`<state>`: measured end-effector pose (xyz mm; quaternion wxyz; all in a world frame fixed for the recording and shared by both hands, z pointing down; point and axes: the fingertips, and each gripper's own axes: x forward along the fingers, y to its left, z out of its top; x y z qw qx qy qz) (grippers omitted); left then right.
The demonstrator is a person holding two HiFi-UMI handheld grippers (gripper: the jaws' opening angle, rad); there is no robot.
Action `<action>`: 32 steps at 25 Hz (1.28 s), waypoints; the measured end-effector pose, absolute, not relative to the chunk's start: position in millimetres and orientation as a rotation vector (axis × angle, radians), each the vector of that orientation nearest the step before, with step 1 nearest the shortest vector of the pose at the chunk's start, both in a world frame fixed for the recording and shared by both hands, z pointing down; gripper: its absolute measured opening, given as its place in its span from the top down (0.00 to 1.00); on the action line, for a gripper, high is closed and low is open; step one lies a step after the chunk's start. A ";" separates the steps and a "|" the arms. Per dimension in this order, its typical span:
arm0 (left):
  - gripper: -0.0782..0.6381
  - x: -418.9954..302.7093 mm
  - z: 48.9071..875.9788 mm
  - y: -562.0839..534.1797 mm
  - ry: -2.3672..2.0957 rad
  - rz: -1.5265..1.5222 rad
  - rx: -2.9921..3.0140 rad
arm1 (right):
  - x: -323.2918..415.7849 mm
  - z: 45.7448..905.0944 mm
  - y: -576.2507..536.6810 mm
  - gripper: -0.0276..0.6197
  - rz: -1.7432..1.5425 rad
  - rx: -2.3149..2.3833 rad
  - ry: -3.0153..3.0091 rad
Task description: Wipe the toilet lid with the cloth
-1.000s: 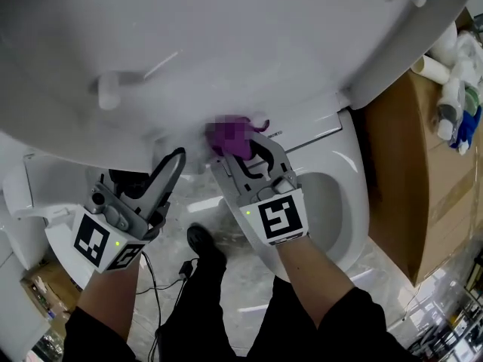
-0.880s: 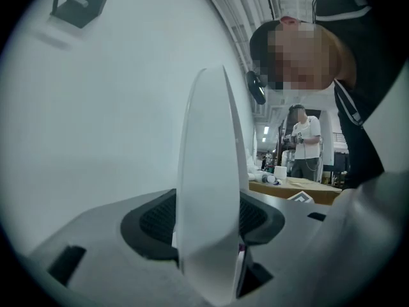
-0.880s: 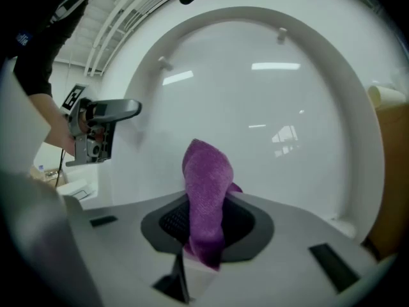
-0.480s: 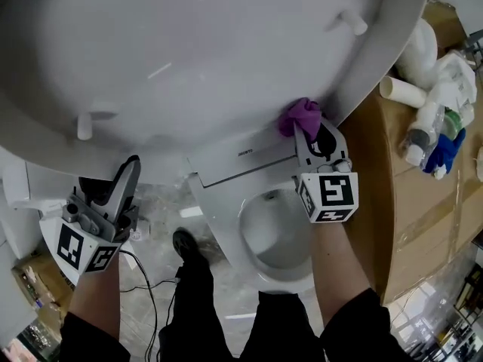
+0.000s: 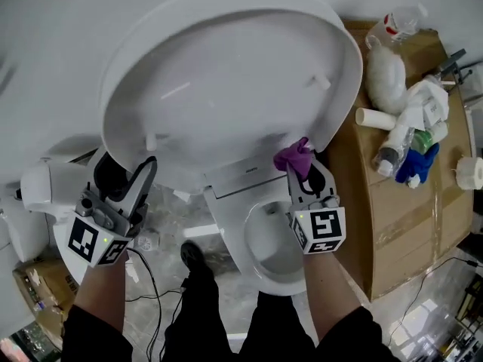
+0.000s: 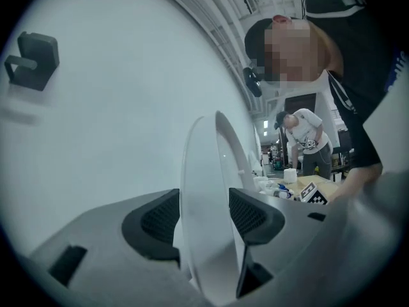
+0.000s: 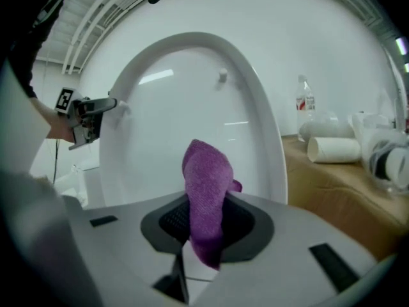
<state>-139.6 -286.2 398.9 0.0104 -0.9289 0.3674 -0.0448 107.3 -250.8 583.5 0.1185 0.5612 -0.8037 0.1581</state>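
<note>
Cloth (image 5: 296, 157), pinched tight in right gripper (image 5: 306, 173), now sits at near right rim of raised lid (image 5: 226, 74), having slid right from its middle; left gripper (image 5: 145, 164) stays clamped on left rim, so the near strip looks wiped and the far part likely remains.

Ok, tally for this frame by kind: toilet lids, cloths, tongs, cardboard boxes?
Toilet lid: 1
Purple cloth: 1
Tongs: 2, left tongs clamped on the lid's rim, right tongs gripping the cloth
Cardboard box: 1
Total: 5
</note>
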 end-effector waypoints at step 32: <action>0.76 -78.0 294.7 -180.9 0.625 0.026 -3.573 | 86.4 236.0 -67.9 0.81 0.327 1.599 -2.440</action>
